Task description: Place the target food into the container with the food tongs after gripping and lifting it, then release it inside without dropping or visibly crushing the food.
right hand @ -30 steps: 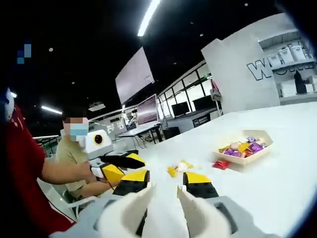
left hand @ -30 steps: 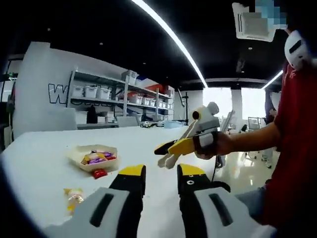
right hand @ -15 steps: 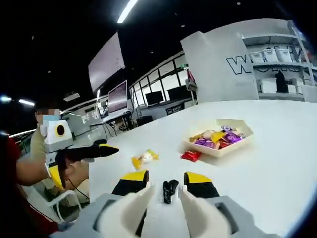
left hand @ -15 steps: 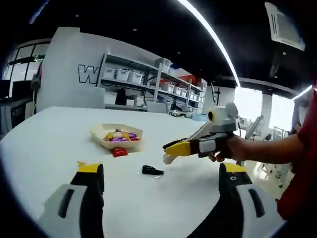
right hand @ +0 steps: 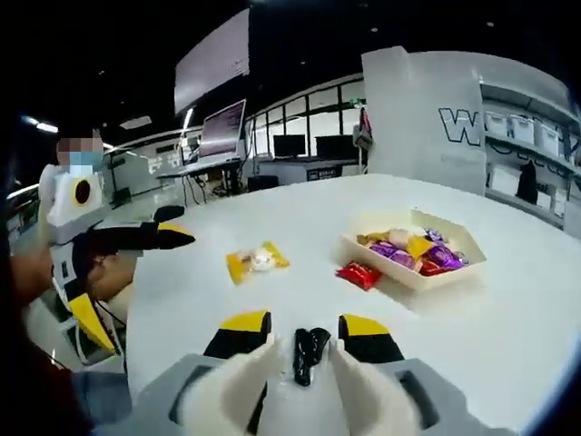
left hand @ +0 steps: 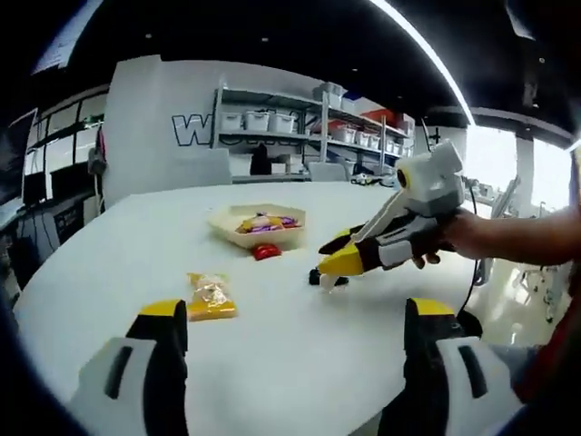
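Right gripper has its yellow-tipped fingers spread narrowly around the small glossy black tongs lying flat on the smooth white bench. Left gripper gapes wide, empty. Crinkly yellow packet ahead-left; shallow beige tray (bright wrappers inside) ahead-right. Shelving lines the wall.

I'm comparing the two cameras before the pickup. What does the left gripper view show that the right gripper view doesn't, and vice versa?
Left gripper view: the right gripper seen from outside, in a person's hand, with bright windows behind.
Right gripper view: the left gripper seen from outside, jaws wide apart, and desk monitors.
Shared: the small black item at the right gripper's tips, the tray of sweets, the red packet, the yellow packet and the white table.
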`<state>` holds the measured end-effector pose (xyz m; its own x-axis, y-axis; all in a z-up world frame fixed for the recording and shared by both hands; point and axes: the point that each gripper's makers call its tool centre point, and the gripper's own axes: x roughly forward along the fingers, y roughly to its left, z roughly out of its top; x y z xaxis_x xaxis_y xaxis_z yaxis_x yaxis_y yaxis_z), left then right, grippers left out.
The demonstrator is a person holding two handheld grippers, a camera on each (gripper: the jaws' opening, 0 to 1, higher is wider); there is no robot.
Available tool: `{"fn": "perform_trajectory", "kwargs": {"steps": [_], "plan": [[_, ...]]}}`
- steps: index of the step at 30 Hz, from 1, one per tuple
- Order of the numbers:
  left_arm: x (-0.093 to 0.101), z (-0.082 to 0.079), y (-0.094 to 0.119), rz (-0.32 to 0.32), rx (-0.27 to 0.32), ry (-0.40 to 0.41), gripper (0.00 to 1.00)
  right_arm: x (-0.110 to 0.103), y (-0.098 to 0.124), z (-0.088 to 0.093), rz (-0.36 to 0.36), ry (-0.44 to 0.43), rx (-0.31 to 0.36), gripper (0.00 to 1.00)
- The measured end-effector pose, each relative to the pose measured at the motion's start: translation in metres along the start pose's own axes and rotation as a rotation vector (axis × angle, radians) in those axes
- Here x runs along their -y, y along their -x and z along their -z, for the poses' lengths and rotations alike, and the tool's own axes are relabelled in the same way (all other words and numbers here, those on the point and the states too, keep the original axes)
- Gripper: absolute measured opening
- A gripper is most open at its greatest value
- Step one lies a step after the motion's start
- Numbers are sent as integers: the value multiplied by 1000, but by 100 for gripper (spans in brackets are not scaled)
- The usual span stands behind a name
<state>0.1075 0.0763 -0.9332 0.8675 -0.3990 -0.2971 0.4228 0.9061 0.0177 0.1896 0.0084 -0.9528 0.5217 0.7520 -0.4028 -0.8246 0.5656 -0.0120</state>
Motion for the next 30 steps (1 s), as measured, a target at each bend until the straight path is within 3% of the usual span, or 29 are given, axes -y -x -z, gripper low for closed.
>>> {"fn": "perform_trajectory", "kwargs": {"steps": [5,9,14,18,25,30], "plan": [[6,4,2,22,-7,18,97,-1,-5,-1,0,43,-9,23],[2,4,4,11,1,39,96,3,-5,-1,27,64,-14,16],[-2,5,6,-1,4,47,96,7,-2,-3,40,6,-9,15],[-5,5,7,-9,13,63,95,14,6,-18,31,-107,45,16],[-9,3,7,-19,26,75,95,28,19,-42,58,-69,76,16],[-10,2,8,-20,34,84,95,34,20,-48,70,-38,73,16]]}}
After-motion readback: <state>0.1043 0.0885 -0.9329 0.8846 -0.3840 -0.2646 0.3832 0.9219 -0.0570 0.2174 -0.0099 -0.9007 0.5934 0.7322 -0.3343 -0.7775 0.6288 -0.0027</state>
